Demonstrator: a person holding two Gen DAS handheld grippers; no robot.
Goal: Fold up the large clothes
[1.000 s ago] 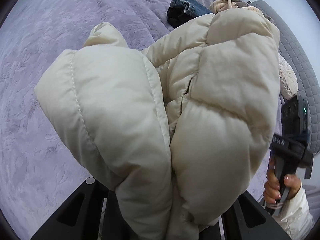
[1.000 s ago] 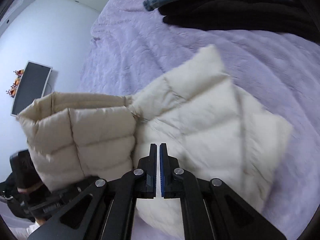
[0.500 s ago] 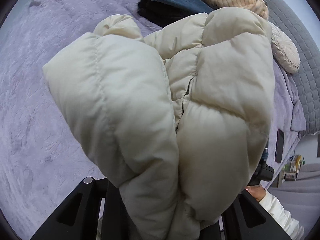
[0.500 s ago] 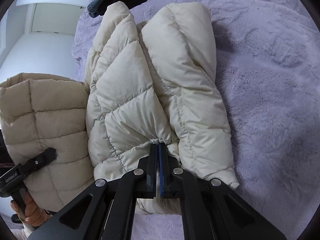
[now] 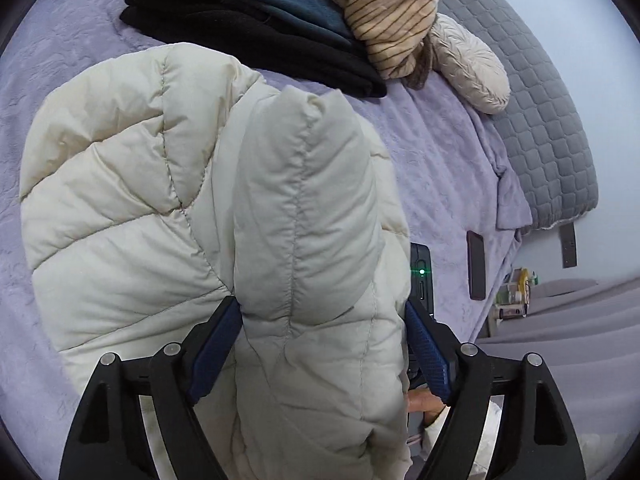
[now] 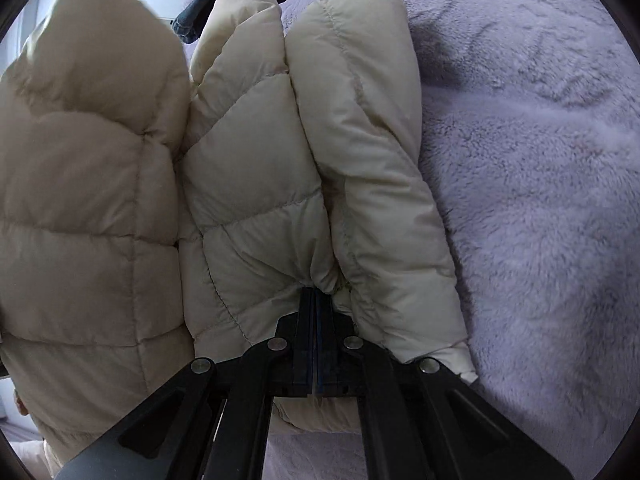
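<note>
- Left wrist view: the cream puffer jacket [image 5: 168, 208] lies bunched on the lilac fleece blanket [image 5: 436, 184], a thick quilted fold rising between the wide-spread blue pads of the left gripper [image 5: 322, 344]; the jaws stand open around the fold, and whether the pads press it cannot be told.
- Right wrist view: the right gripper [image 6: 314, 300] has its jaws pinched closed on a gather of the same jacket [image 6: 256, 200], whose panels hang in three fat rolls over the blanket [image 6: 540, 200].
- Doing this step well likely means keeping the right pinch firm while laying the fold flat, then pressing out trapped air so the slippery padding does not spring back.
- Beyond the jacket, a stack of folded dark garments [image 5: 248, 28] rests on the bed, a striped tan garment [image 5: 392, 12] and a cream quilted piece [image 5: 468, 68] beside it.
- A grey quilted cover [image 5: 548, 120] edges the bed; no container is visible.
</note>
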